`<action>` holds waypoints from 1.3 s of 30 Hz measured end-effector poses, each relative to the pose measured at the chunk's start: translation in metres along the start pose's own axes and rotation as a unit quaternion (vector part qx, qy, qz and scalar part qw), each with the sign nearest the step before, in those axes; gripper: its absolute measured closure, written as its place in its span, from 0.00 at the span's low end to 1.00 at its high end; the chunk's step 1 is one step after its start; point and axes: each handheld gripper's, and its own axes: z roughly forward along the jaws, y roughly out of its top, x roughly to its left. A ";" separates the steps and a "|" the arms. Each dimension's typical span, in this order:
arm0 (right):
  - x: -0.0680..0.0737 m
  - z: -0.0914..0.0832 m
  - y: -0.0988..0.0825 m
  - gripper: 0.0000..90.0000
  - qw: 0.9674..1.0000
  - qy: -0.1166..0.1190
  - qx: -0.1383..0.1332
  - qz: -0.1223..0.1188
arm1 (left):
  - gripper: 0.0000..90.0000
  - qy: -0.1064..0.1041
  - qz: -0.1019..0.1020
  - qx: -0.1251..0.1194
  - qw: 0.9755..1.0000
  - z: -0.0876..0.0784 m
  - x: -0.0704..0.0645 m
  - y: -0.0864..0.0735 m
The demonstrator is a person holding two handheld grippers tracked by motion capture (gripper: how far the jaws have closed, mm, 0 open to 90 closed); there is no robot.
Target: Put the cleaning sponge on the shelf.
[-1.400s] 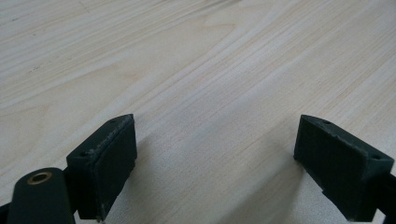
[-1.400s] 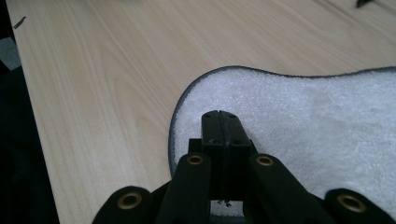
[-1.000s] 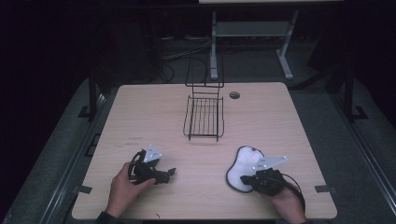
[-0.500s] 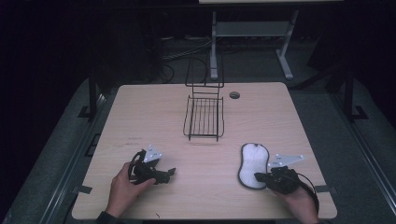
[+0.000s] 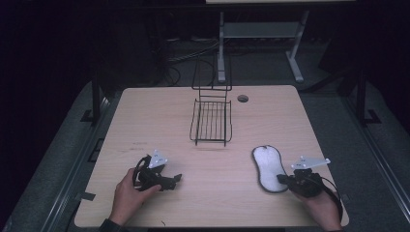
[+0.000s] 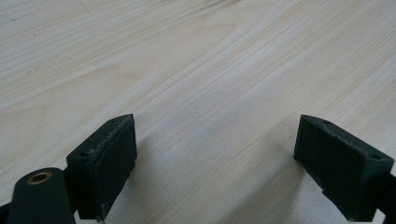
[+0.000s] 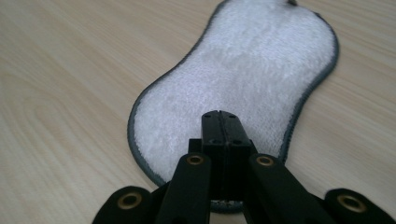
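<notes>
A white fluffy pad with a dark grey rim (image 5: 267, 166) lies flat on the wooden table (image 5: 145, 121), right of the middle near the front. My right gripper (image 5: 280, 180) is at the pad's near right end. In the right gripper view the pad (image 7: 247, 70) stretches away ahead, and the right gripper (image 7: 224, 116) is shut, its jaws pressed together and lying over the pad's near end with nothing seen between them. My left gripper (image 5: 175, 180) rests at the front left, held by a hand. In its own view the left gripper (image 6: 215, 154) is open over bare wood.
A black wire basket (image 5: 211, 121) with a tall wire back stands at the middle of the table's far half. A small round hole (image 5: 242, 98) sits in the tabletop near the far edge. Beyond the table are dark floor, cables and a metal stand.
My right gripper has drawn back to the right and toward the front edge. The pad has slid a little right and now lies uncovered and lengthwise. The left gripper has stayed put.
</notes>
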 end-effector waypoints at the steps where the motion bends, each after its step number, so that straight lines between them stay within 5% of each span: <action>1: -0.002 -0.001 -0.001 1.00 1.000 -0.003 -0.001 0.002 | 0.14 0.000 0.000 0.000 1.000 0.000 0.000 0.000; 14: -0.031 -0.011 -0.009 1.00 0.998 -0.049 -0.005 0.028 | 0.14 0.000 0.000 0.000 1.000 0.000 0.000 0.000; 20: -0.036 -0.012 -0.009 0.98 0.998 -0.048 -0.009 0.031 | 0.14 0.000 0.000 0.000 1.000 0.000 0.000 0.000; 26: -0.033 -0.016 -0.002 0.78 0.998 -0.050 -0.022 0.038 | 0.14 0.000 0.001 0.001 1.000 0.000 0.000 0.000; 30: -0.034 -0.011 0.006 0.49 0.997 -0.049 -0.018 0.050 | 0.14 0.000 0.001 0.001 1.000 0.000 0.000 0.000; 39: -0.038 0.001 0.021 0.22 0.998 -0.036 -0.023 0.053 | 0.14 0.000 0.001 0.001 1.000 0.000 0.000 0.000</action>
